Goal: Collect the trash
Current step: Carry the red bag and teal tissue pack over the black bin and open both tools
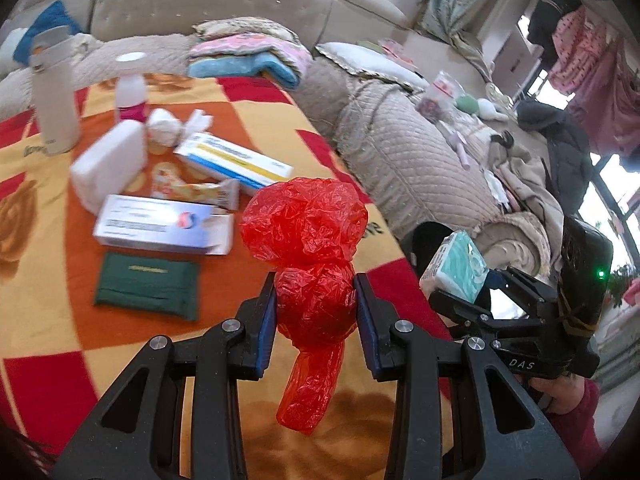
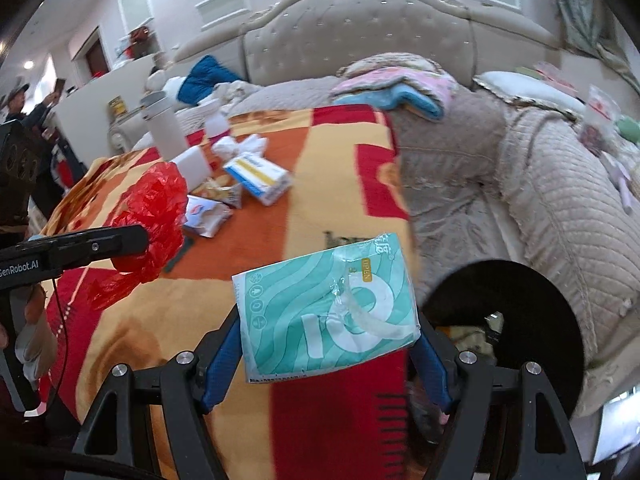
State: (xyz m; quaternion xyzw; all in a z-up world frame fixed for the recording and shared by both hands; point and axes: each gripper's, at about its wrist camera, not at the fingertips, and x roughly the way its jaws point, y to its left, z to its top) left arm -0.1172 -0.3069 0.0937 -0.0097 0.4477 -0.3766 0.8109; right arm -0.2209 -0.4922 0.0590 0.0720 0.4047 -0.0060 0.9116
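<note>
Left wrist view: crumpled red plastic bag (image 1: 308, 240) sits clamped between the fingers (image 1: 267, 312) of the left gripper (image 1: 315, 312), which we carry above a bed spread with a red, orange and yellow blanket (image 1: 72, 360); the bag's loose tail hangs below the pads.
Clutter on the blanket: we see a white-and-blue carton (image 1: 164, 226), a yellow-striped box (image 1: 234, 162), a dark green pouch (image 1: 148, 285), a snack wrapper (image 1: 196, 190), a white foam block (image 1: 110, 164), wadded tissue (image 1: 166, 126), a small pink-based bottle (image 1: 130, 88) and a tall white flask (image 1: 54, 92), all blurred.
Right edge of this view: the right gripper (image 1: 456, 280) appears side-on with a teal tissue pack (image 1: 456, 266) in it, just beside a black bin (image 1: 428, 244).
Right wrist view: the right gripper (image 2: 326, 356) grips the teal tissue pack (image 2: 328, 308) across its width, blue-padded fingers (image 2: 222, 360) pressed on both ends; we hold it over the blanket's edge (image 2: 320, 420).
Black bin: its round dark opening (image 2: 520, 308) lies just right of the pack, beside a quilted beige bedcover (image 2: 560, 208).
Left of this view: the left gripper (image 2: 148, 236) shows as a black bar holding the red bag (image 2: 156, 216), with the boxes beyond it.
Background: a tufted beige headboard (image 2: 360, 32) and, far left, a person (image 2: 24, 108) standing.
</note>
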